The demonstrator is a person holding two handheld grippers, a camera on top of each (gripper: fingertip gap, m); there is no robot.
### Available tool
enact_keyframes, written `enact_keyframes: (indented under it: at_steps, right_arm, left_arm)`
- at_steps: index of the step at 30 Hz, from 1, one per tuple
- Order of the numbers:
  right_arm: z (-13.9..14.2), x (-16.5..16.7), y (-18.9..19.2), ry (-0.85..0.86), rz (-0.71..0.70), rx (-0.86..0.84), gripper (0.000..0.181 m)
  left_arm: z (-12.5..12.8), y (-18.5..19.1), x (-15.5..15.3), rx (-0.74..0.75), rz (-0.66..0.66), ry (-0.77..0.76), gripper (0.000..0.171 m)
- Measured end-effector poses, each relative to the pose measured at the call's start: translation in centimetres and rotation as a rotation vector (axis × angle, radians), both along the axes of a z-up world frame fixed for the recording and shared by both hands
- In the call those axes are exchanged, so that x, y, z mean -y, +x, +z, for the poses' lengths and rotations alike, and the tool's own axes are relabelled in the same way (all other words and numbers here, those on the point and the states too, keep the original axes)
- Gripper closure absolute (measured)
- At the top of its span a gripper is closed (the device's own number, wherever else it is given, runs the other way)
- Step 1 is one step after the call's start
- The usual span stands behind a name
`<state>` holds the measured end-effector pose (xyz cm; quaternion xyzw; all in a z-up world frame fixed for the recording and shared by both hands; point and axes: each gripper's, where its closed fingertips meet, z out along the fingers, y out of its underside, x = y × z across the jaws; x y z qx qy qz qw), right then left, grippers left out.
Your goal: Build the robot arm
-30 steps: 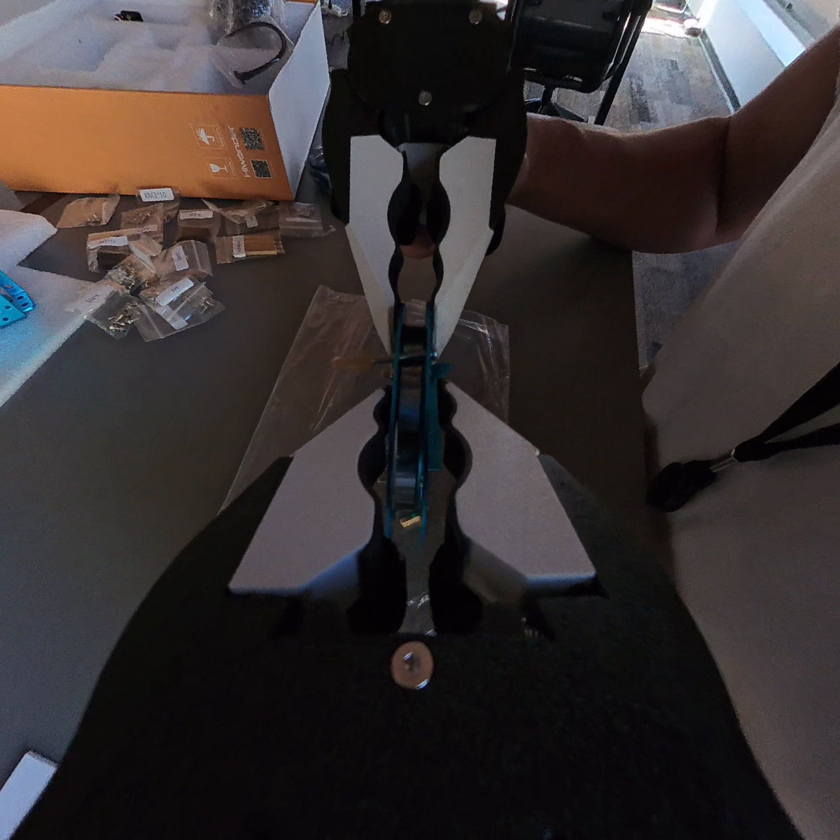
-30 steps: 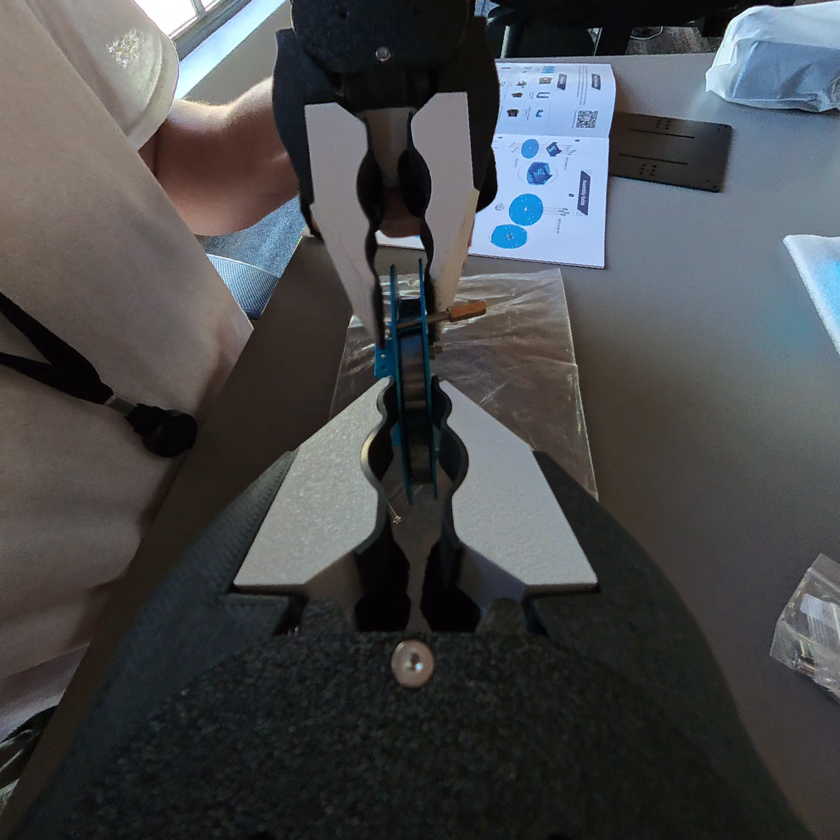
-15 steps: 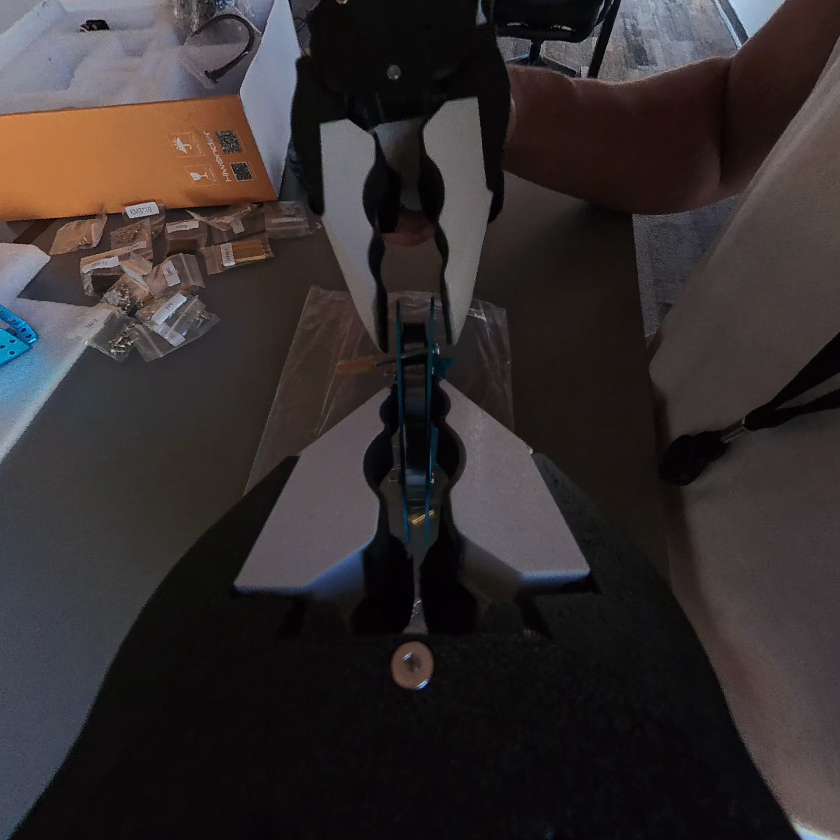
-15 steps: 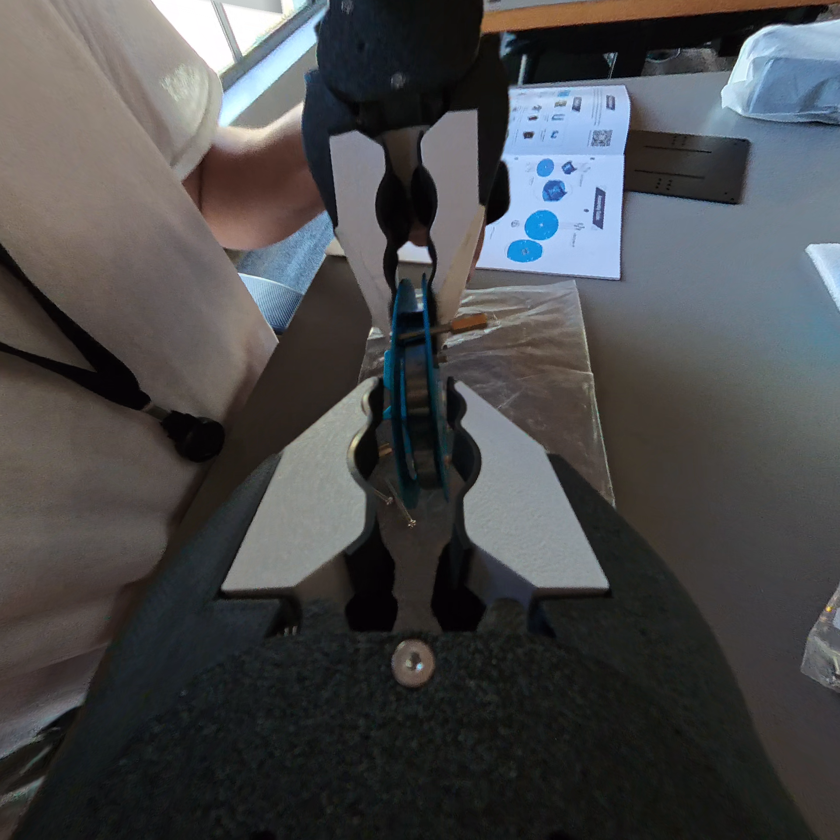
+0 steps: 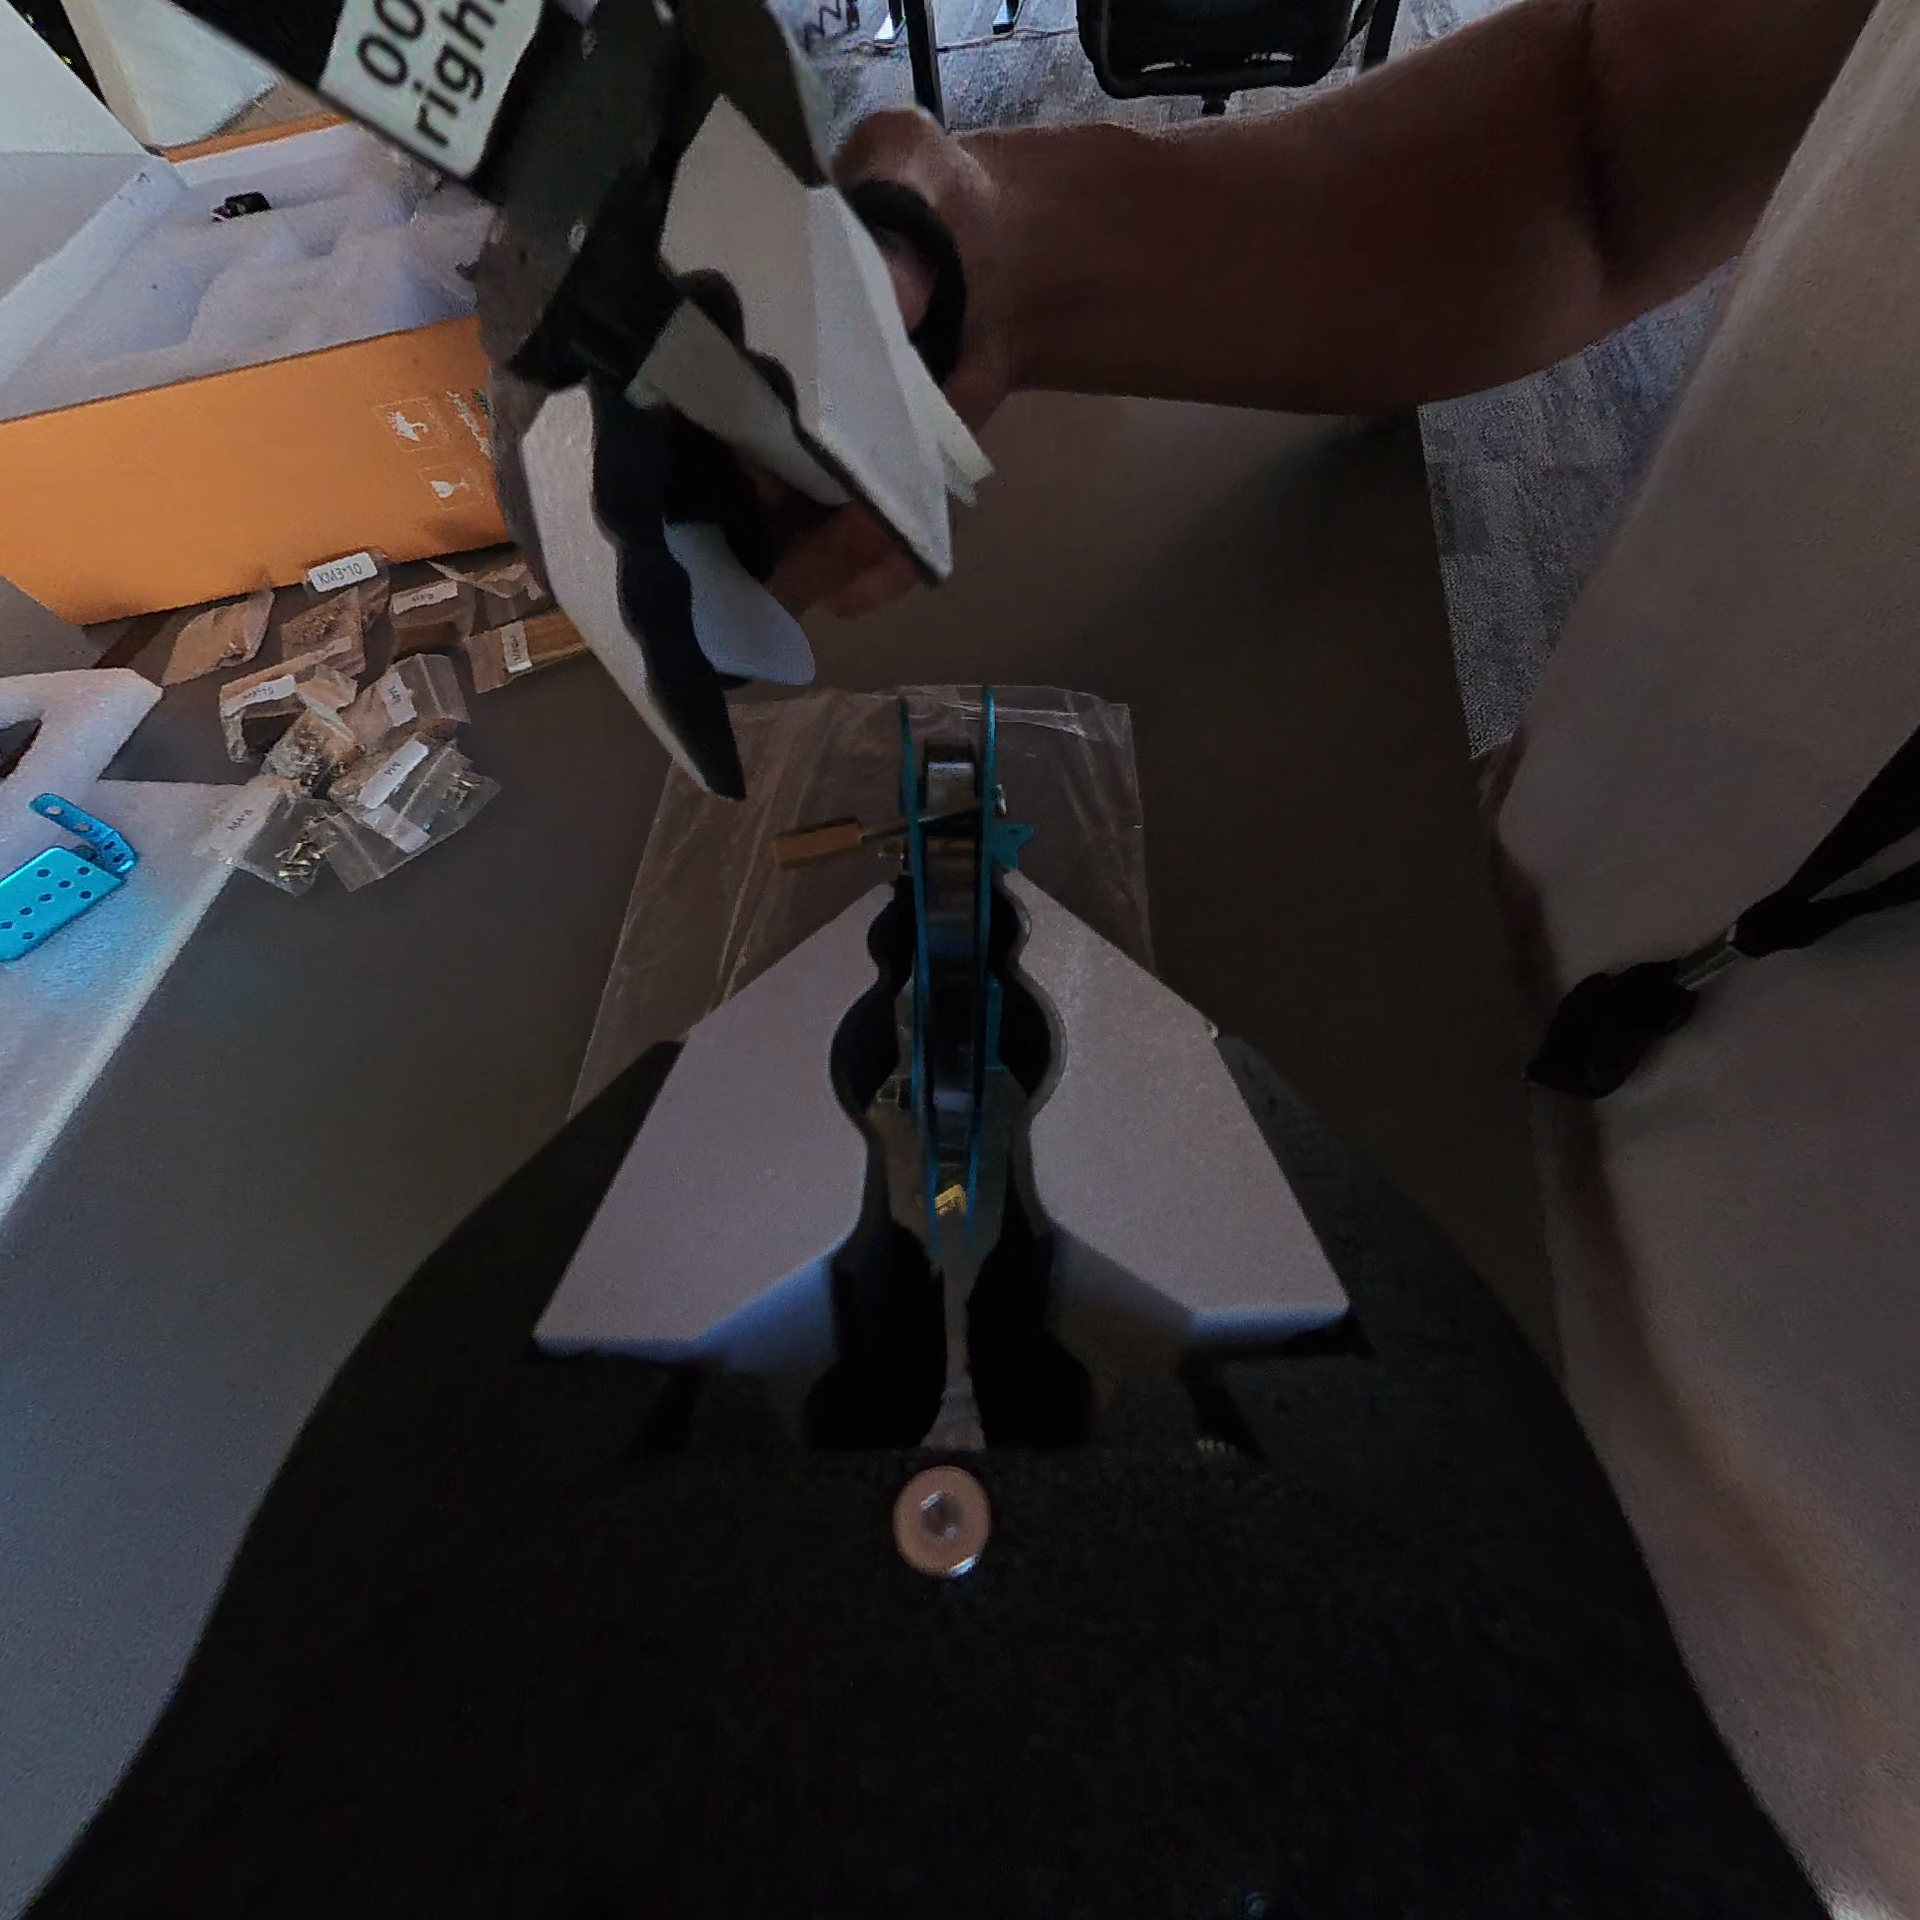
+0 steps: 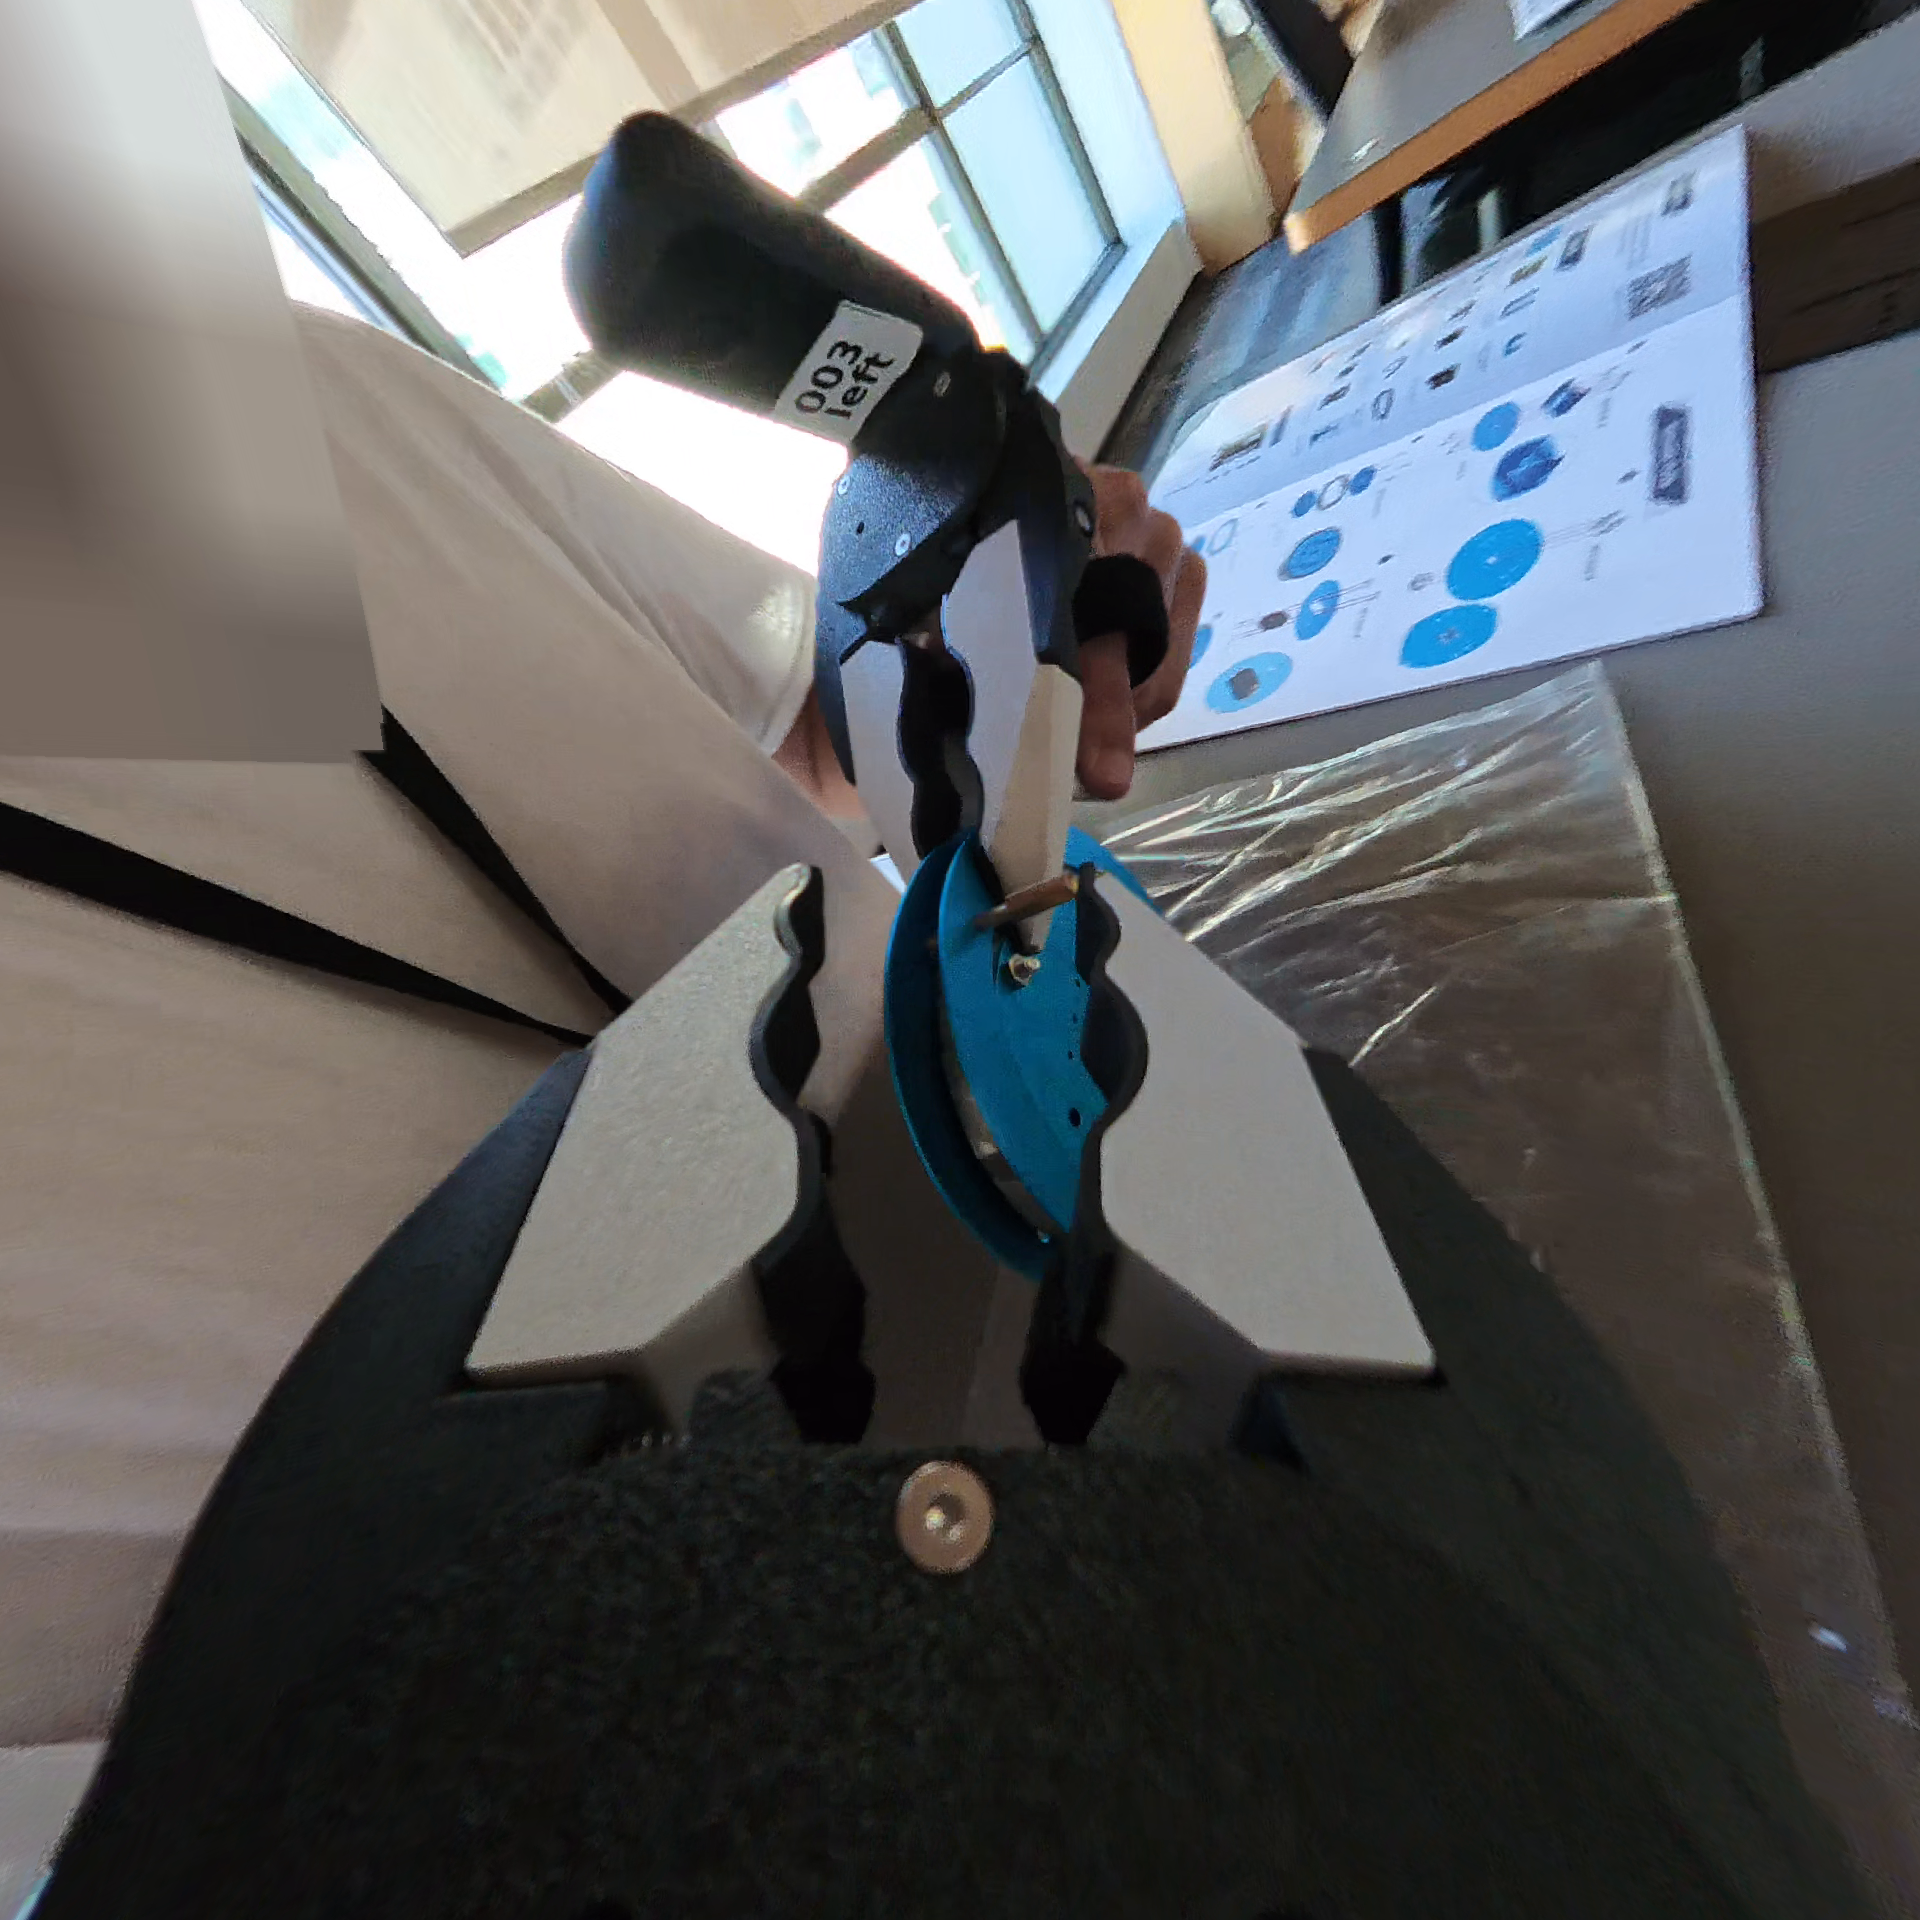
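Above the clear plastic sheet (image 5: 935, 748) near the worktop's front edge, left claw (image 5: 951, 997) is clenched on the blue disc assembly (image 5: 948, 935), held edge-on in the air. Right claw (image 6: 951, 1049) is released, jaws spread; one finger lies against the disc face. Risks, as judged: single narrow grip may let the discs pivot or slip; protruding brass standoff (image 5: 821, 840) could snag a jaw.

Grey table (image 5: 312, 1039); bright windows (image 6: 935, 187) behind; grey carpet (image 5: 1507, 520); black office chair (image 5: 1226, 52).
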<state>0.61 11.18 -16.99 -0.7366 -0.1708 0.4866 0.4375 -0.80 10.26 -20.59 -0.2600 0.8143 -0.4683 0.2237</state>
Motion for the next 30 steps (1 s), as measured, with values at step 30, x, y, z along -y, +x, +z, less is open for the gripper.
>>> enact_keyframes:
  at_steps: [30]
  right_arm:
    - [-1.7, -1.3, -0.1, -0.407, 0.059, -0.196, 0.177]
  left_arm:
    - [0.1, -0.4, -0.4, 0.006, 0.033, -0.062, 0.159]
